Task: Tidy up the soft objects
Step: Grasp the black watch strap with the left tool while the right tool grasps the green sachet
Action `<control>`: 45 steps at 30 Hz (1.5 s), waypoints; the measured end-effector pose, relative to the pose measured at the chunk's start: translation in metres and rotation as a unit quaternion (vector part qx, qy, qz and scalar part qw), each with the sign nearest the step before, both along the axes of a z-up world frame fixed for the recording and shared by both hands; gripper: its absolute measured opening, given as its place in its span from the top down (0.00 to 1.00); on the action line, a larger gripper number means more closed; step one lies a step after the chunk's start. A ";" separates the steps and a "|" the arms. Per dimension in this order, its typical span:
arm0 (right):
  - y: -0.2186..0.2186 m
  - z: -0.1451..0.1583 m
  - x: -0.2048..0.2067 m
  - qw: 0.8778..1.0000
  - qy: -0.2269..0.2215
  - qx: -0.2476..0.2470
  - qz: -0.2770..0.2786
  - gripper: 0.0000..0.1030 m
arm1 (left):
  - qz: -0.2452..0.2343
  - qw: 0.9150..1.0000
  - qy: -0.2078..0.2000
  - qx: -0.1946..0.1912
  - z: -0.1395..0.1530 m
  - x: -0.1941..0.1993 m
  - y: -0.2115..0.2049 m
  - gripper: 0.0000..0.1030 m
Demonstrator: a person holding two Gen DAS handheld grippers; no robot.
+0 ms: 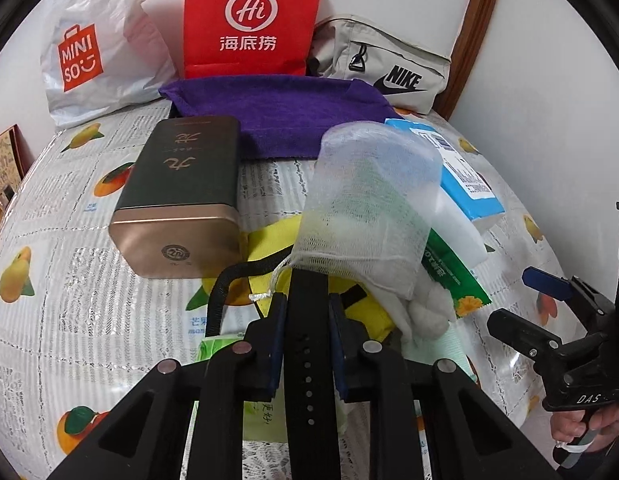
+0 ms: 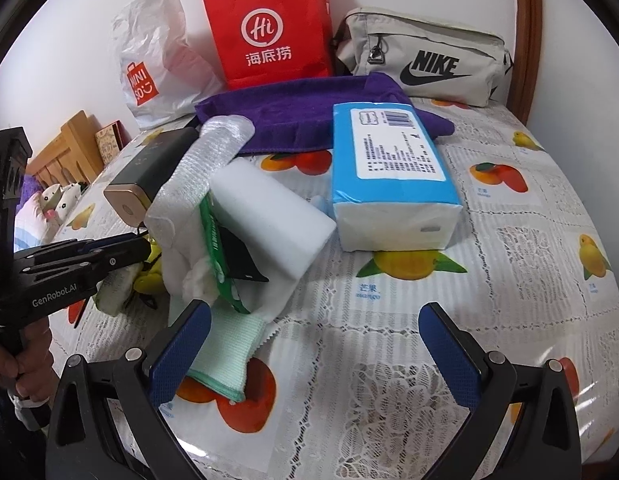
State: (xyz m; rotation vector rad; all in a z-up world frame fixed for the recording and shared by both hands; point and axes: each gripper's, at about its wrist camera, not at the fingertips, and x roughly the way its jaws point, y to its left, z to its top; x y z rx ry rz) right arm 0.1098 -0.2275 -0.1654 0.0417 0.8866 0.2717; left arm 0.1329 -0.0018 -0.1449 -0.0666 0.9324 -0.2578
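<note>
the table (image 2: 489, 264), under a fruit-print cloth with a clear cover, carries everything, and the big containers stand along its far edge against the wall: a white plastic bag (image 1: 97, 56), a red paper bag (image 1: 251, 20) and a beige nike pouch (image 1: 393, 64). they are probably parked there as places to put things, out of the working area. in front of them a purple towel (image 1: 281, 120) lies flat, a soft base that needs no sorting yet.

nearer, a blue tissue pack (image 2: 389, 176) lies on its own, touching nothing but the cloth, so it looks like an easy pick for the free hand. a dark tin with a gold end (image 1: 181, 196) is the hard item, lying at the left of the pile.

the soft things sit heaped in the middle: a white mesh bag (image 1: 365, 200) leaning over a white foam block (image 2: 269, 216), a green wrapper (image 1: 457, 276), a yellow item (image 1: 369, 312) and a pale green cloth (image 2: 221, 348) at the near edge.

the left gripper (image 1: 307, 344) has its jaws drawn narrow onto a black perforated strap (image 1: 309, 364), which runs up between the pads toward the mesh bag; what it is attached to is hidden under the heap. the right gripper (image 2: 313, 356) hangs wide and empty over bare cloth, its left finger just beside the pale green cloth.
</note>
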 end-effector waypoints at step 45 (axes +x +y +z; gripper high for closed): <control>-0.006 0.042 -0.036 0.996 -0.057 0.026 0.070 0.97 | 0.066 0.997 0.001 -0.043 0.010 -0.010 0.049 0.82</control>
